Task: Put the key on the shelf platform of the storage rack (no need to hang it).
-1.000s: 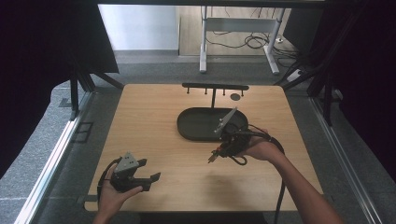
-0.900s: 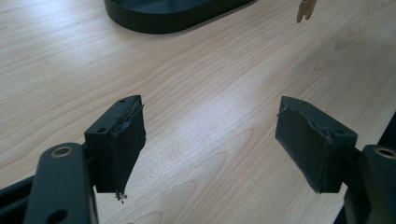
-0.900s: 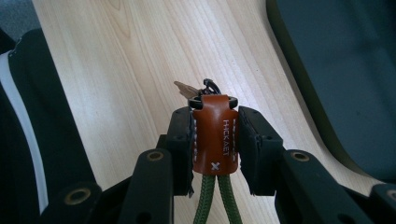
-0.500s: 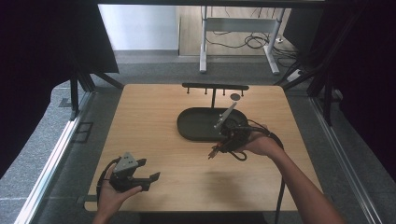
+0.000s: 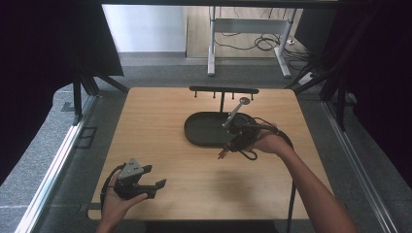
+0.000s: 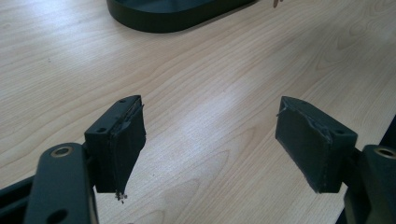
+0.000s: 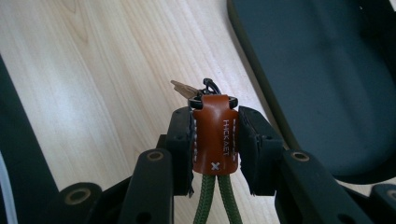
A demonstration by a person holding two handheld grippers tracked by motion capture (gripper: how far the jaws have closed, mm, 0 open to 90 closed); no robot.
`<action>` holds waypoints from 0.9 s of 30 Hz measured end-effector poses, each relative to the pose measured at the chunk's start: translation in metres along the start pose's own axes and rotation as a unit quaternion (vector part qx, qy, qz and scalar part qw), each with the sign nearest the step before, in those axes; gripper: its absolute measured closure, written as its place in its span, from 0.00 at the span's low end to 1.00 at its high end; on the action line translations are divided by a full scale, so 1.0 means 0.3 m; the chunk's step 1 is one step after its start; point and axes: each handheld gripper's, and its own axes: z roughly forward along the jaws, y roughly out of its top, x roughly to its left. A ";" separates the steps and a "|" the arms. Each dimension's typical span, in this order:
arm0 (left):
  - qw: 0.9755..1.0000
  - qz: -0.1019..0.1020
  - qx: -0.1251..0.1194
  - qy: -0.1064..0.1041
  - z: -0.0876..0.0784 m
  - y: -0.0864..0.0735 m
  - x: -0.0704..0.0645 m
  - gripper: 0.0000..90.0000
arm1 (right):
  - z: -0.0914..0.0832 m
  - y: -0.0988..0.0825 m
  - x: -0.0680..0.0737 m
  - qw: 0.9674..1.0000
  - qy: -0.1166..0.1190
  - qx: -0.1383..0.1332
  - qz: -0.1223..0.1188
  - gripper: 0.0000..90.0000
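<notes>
One wooden table (image 5: 160, 121) on grey carpet (image 5: 43, 160).

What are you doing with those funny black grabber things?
A person holds a two-jaw gripper in each hand over a pale wooden table. The right gripper is clamped on a brown leather key fob with a green cord and a brass-coloured key, held just beside a black oval tray. A black rack with small hooks stands behind the tray. The left gripper rests open near the table's front edge, with nothing between its jaws.
</notes>
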 end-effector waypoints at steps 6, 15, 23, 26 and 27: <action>1.000 -0.001 0.001 0.000 0.002 -0.002 0.003 0.27 | 0.001 0.009 -0.033 1.000 0.000 -0.001 0.004 0.75; 1.000 -0.002 0.001 0.000 0.000 -0.002 0.006 0.27 | 0.020 0.014 -0.091 1.000 -0.003 -0.002 0.020 0.75; 1.000 -0.002 0.003 -0.002 0.005 -0.003 0.006 0.27 | 0.019 0.023 -0.147 0.999 -0.010 -0.003 0.031 0.75; 1.000 -0.003 0.001 -0.001 0.003 -0.003 0.007 0.27 | 0.019 0.028 -0.154 0.999 -0.011 -0.002 0.033 0.75; 1.000 -0.003 0.001 -0.001 0.001 -0.002 0.007 0.27 | 0.020 0.031 -0.159 0.999 -0.011 -0.004 0.030 0.75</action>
